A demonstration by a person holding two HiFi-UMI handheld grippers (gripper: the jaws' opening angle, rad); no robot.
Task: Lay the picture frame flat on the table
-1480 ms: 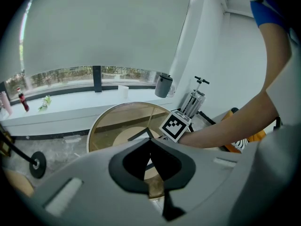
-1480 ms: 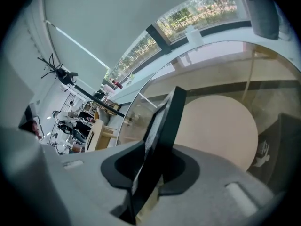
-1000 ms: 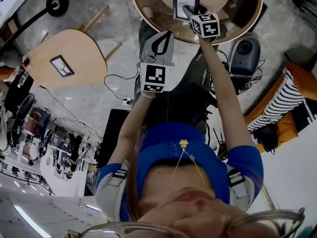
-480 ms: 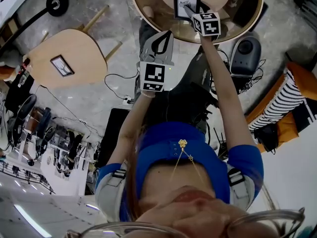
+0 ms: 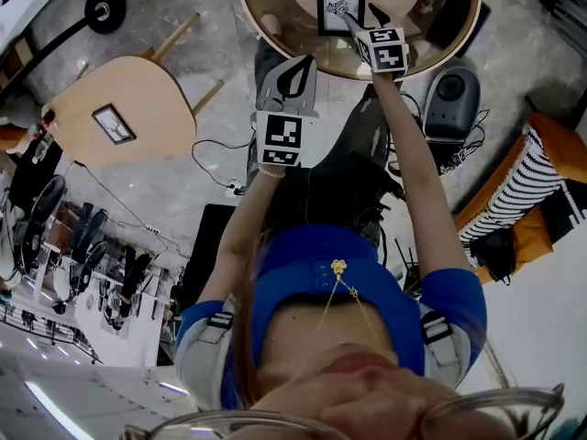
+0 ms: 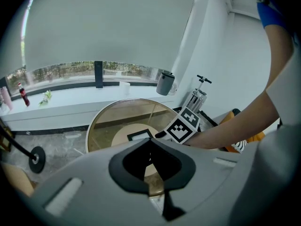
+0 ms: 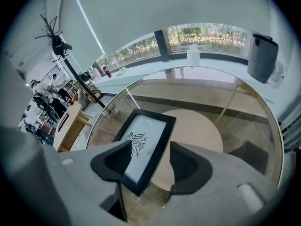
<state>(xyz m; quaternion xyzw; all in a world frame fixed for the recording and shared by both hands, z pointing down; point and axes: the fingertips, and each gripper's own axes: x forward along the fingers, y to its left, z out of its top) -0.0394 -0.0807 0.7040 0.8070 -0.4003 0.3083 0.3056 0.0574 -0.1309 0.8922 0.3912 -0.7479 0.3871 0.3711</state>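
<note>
Round table [image 7: 211,91], right tool [image 7: 150,149] angled down, jaws just opening around picture frame [image 7: 146,134]

Pale wooden side table [image 5: 138,90] seen at left, small dark-framed picture [image 5: 115,122] laid flat on it. Black lamp base [image 5: 105,7] set on grey floor [image 5: 220,53]. Cables [image 5: 213,159] strewn nearby. Grey rounded appliance [image 5: 451,99] placed near striped cushion [image 5: 518,195].

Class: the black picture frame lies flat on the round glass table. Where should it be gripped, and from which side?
The picture frame lies flat on the glass table, so only its thin border offers an edge. Probably pinch the near corner's border, coming steeply down from the person's side.
</note>
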